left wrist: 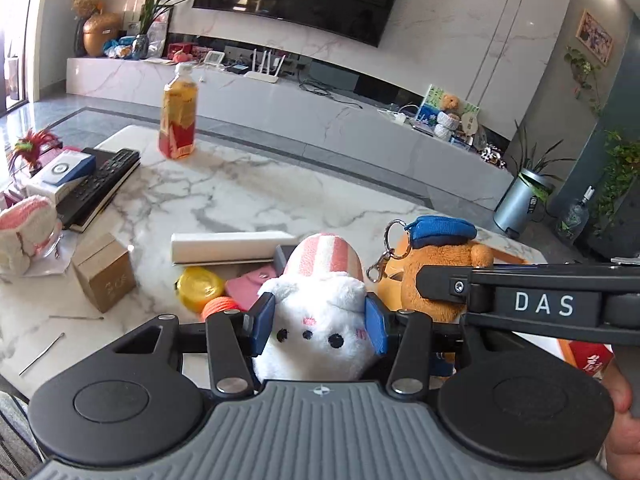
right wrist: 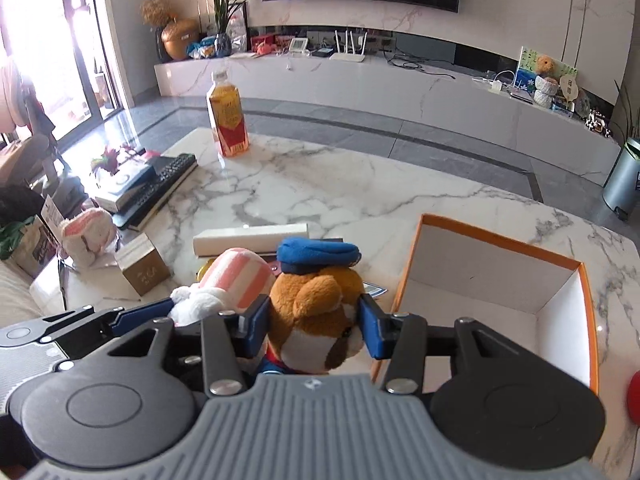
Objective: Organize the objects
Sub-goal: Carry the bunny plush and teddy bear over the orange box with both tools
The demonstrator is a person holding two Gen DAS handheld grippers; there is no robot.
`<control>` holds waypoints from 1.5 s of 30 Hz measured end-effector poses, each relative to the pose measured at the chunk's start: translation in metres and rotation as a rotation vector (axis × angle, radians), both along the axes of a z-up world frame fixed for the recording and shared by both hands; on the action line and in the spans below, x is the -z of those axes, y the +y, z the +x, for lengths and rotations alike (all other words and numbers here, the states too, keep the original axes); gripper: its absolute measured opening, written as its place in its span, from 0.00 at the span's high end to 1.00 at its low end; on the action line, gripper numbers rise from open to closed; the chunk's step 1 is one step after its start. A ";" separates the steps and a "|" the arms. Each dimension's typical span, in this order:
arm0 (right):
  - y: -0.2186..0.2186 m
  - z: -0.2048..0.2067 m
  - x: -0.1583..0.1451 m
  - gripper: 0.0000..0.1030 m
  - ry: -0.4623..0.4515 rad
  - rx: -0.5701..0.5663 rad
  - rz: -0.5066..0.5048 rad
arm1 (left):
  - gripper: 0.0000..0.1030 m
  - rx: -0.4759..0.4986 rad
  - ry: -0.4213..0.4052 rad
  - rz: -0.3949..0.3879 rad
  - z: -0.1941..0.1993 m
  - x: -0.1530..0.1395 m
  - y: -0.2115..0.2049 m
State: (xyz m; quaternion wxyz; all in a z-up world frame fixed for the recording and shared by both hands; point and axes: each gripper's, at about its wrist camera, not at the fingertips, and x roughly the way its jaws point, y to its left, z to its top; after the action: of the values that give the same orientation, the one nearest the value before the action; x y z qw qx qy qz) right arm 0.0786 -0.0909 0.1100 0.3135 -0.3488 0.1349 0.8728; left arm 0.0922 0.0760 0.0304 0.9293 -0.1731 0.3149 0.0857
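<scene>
My left gripper [left wrist: 320, 322] is shut on a white plush toy [left wrist: 316, 328] with a pink-striped top, its blue pads pressing both sides. The same plush [right wrist: 236, 280] shows at the left in the right wrist view. My right gripper [right wrist: 316, 326] is shut on a brown plush bear [right wrist: 316, 312] in a blue cap. That bear [left wrist: 432, 272], with its metal key ring, sits beside the white plush in the left wrist view, where the right gripper's black arm crosses it. Both toys hang above the marble table [right wrist: 360, 192]. An open orange-rimmed box [right wrist: 500, 280] stands at the right.
On the table are a drink bottle [right wrist: 228, 116], a remote control [right wrist: 160, 188] on a dark book, a small wooden block [right wrist: 142, 270], a long white box [right wrist: 250, 238], another pink-and-white plush [right wrist: 86, 232], a yellow object [left wrist: 200, 286], and thin metal sticks [left wrist: 42, 354].
</scene>
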 end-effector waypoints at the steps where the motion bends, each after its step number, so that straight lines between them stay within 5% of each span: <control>1: 0.003 0.007 -0.006 0.52 0.011 0.009 -0.006 | 0.47 0.014 -0.011 0.008 0.001 -0.006 -0.006; 8: 0.022 0.061 -0.038 0.52 0.063 0.072 0.054 | 0.47 0.111 -0.055 0.047 0.023 -0.032 -0.059; 16: 0.049 0.131 -0.048 0.52 0.033 0.178 0.077 | 0.47 0.231 -0.059 0.052 0.045 -0.025 -0.119; 22: 0.072 0.155 -0.017 0.52 -0.145 0.207 0.032 | 0.47 0.244 0.045 0.059 0.051 0.002 -0.134; 30: 0.081 0.138 0.050 0.52 -0.367 0.097 -0.090 | 0.47 0.240 0.099 0.006 0.051 0.013 -0.133; 41: 0.080 0.123 0.089 0.53 -0.490 0.055 -0.051 | 0.47 0.230 0.150 -0.043 0.055 0.023 -0.131; 45: 0.071 0.119 0.093 0.36 -0.515 0.006 -0.032 | 0.47 0.234 0.148 -0.043 0.055 0.022 -0.133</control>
State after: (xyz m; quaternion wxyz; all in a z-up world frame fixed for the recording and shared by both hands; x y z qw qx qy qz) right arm 0.1974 -0.0196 0.0169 0.3345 -0.5643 0.0656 0.7519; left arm 0.1469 -0.0567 0.0085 0.9033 -0.1481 0.4023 -0.0174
